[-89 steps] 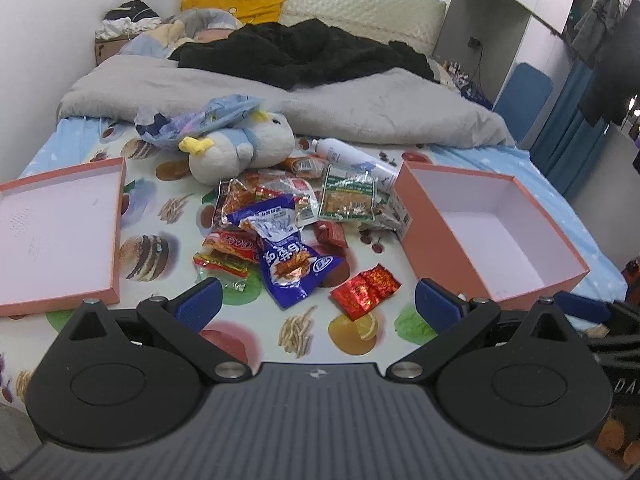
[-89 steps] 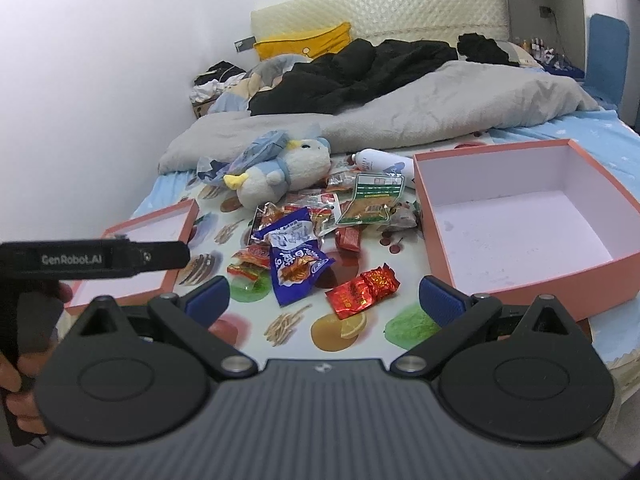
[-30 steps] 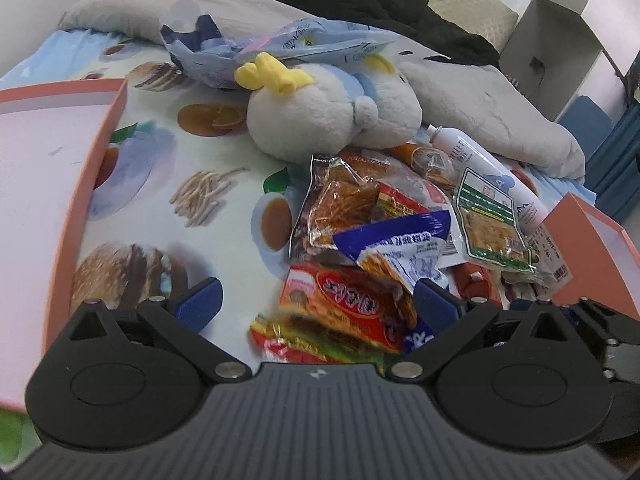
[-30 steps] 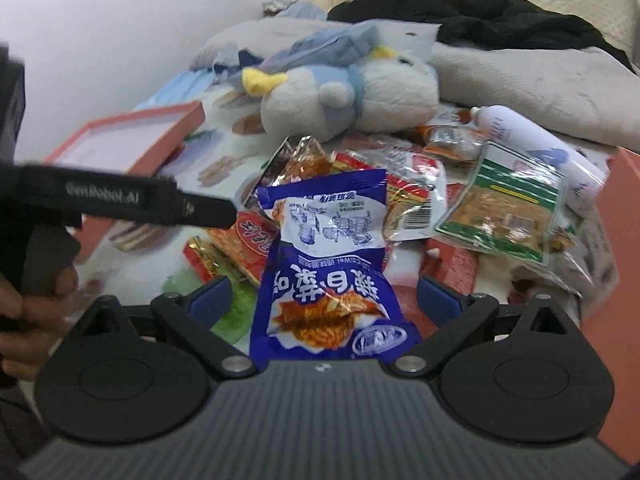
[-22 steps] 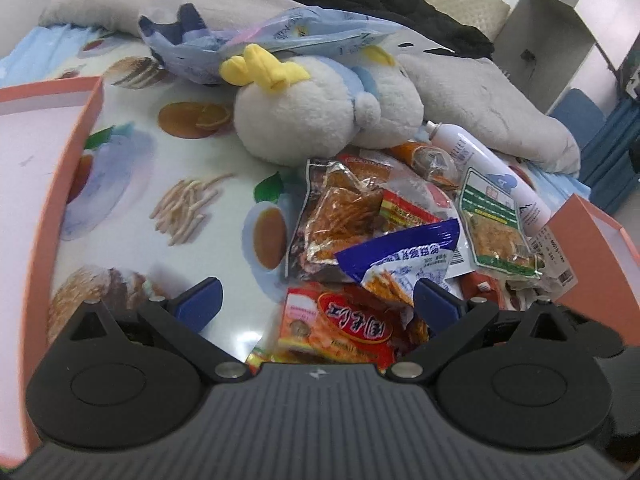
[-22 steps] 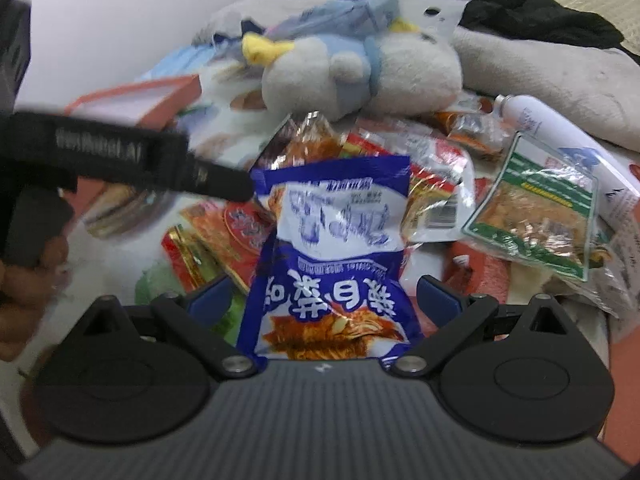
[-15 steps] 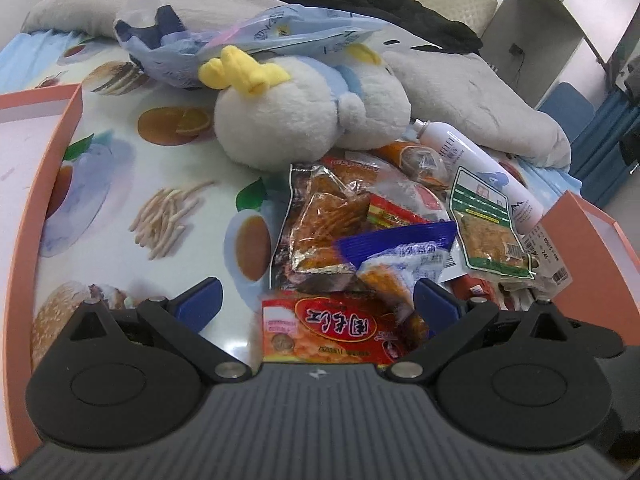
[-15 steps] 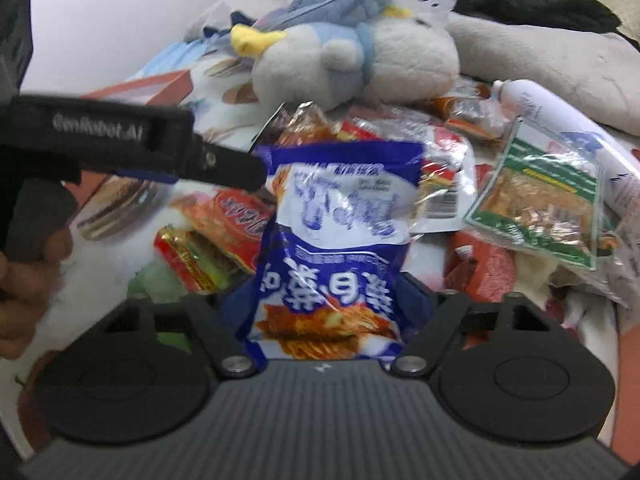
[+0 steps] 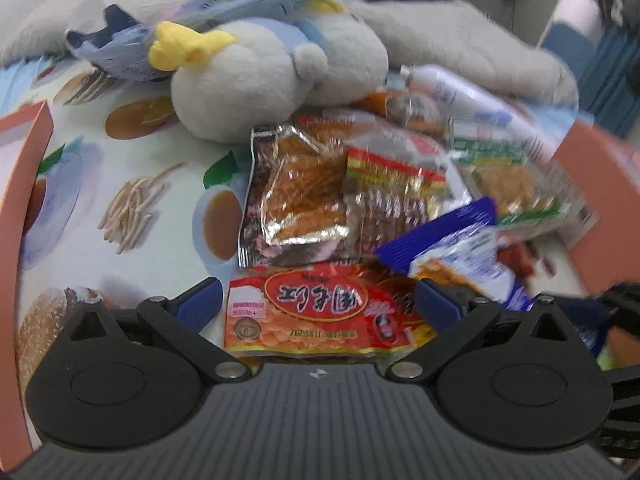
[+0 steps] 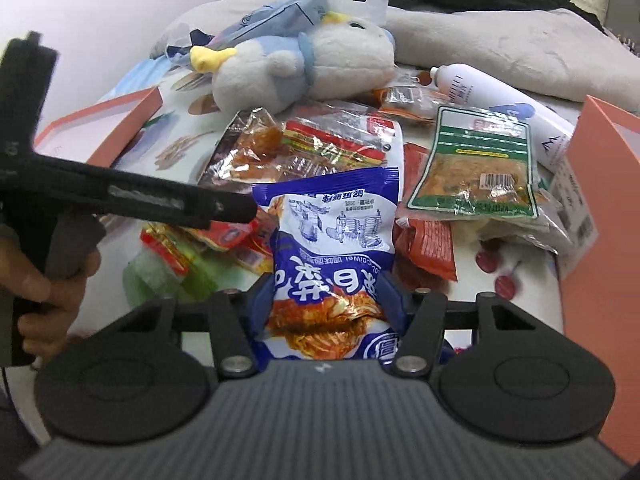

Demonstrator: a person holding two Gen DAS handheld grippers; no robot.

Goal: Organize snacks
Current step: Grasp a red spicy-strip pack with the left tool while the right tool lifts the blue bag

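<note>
A heap of snack packets lies on the printed bedsheet. My right gripper (image 10: 326, 300) is shut on the blue and white snack bag (image 10: 332, 248), which stands up between its fingers; the bag also shows at the right of the left wrist view (image 9: 460, 256). My left gripper (image 9: 318, 306) is open, with its fingers on either side of a red snack packet (image 9: 316, 308) that lies flat. The left gripper's body (image 10: 132, 196) reaches in from the left in the right wrist view. Behind lie a clear packet of brown snacks (image 9: 296, 196) and a green-labelled packet (image 10: 476, 168).
A grey plush bird (image 9: 256, 68) lies behind the heap, with a white bottle (image 10: 500, 108) to its right. An orange box (image 10: 604, 240) stands at the right, and an orange lid (image 9: 24, 168) lies at the left. A grey duvet (image 10: 500, 44) covers the far bed.
My right gripper has closed on the blue and white bag and raised it. My left gripper has moved forward until the red packet sits between its fingers.
</note>
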